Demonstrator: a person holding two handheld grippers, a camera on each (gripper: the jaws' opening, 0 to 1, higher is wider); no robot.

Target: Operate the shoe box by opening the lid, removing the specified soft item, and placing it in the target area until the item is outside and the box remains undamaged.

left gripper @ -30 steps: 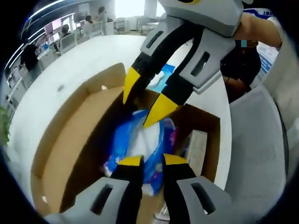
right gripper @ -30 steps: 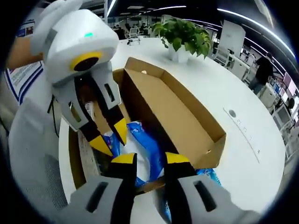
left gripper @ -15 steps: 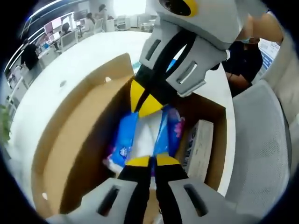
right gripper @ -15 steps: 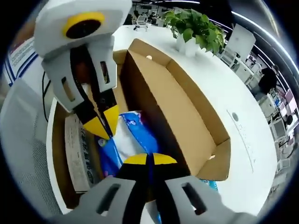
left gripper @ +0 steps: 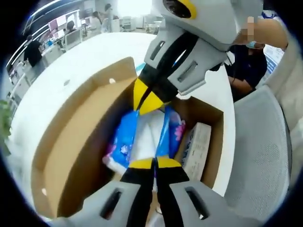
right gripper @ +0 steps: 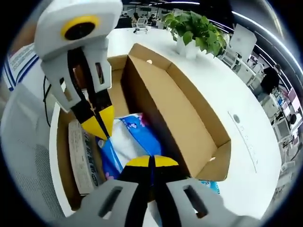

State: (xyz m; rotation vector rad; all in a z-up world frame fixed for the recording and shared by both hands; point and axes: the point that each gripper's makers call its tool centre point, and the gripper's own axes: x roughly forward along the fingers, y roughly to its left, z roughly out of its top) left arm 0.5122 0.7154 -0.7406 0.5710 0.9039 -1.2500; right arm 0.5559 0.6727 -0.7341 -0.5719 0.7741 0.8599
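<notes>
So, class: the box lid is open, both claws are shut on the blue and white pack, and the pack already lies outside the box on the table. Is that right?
Not quite. The pack is inside the box, as the left gripper view shows. The lid is open, and the left claw and right claw are shut on the pack.

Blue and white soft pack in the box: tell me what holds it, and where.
Both tools are shut on the soft pack inside the open shoe box: the left tool pinches its near end, the right tool its far end.

Bright even office light, ceiling strips overhead (window glare far back), strong fisheye bending, soft blur at edges
</notes>
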